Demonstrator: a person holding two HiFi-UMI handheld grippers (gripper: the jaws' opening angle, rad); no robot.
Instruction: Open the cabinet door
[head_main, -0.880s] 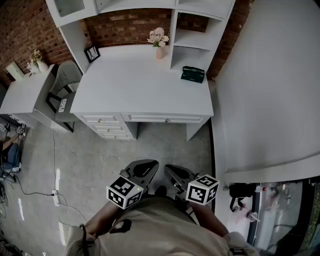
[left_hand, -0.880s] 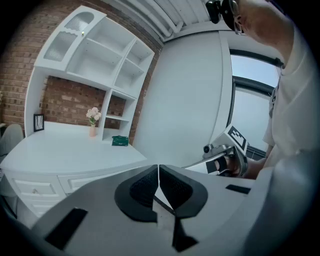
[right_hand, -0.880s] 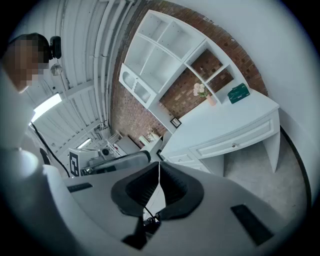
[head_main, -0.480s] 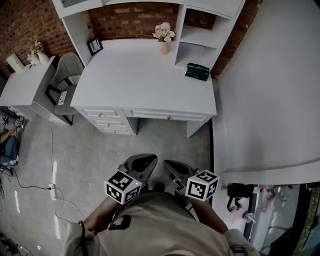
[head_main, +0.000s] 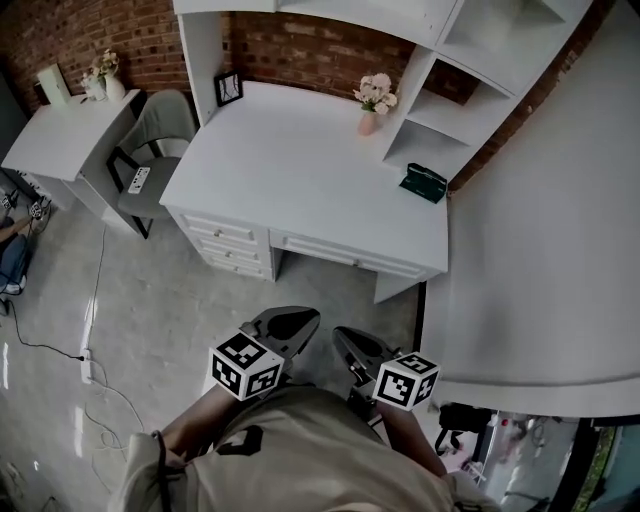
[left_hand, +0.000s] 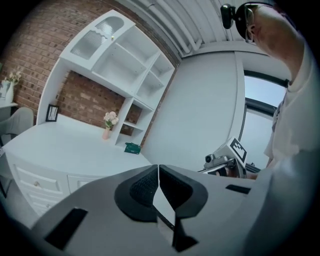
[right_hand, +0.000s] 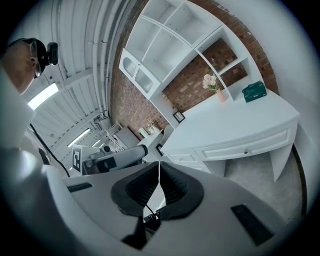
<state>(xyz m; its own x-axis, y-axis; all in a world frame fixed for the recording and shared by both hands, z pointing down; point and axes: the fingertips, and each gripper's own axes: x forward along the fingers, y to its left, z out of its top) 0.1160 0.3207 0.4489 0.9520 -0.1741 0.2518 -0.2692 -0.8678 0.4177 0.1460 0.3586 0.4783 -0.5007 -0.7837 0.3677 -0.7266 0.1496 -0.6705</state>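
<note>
Two grippers down low, close to the body: left gripper (head_main: 303, 318) and right gripper (head_main: 342, 334), side by side and just beside each other, aimed toward the white desk (head_main: 300, 170) on the far side. On the left one, fingers (left_hand: 145, 185) pressed tight together, nothing between. On the right one, fingers (right_hand: 142, 187) clenched as well, holding nothing. Well apart from the desk, with bare floor (head_main: 200, 300) between.

Cabinet door (left_hand: 97, 35) high up at the far left of the shelf unit (left_hand: 125, 65) above the desk – glass, round at the top, looking closed.

On the desk – a pink vase of flowers (head_main: 372, 105) by the shelves, a green box (head_main: 425, 182) to its right, a small picture frame (head_main: 228, 88) at the far left by the brick wall (head_main: 310, 55). Drawers (head_main: 232, 245) under the left side. Grey chair (head_main: 160, 125) left of the desk.
</note>
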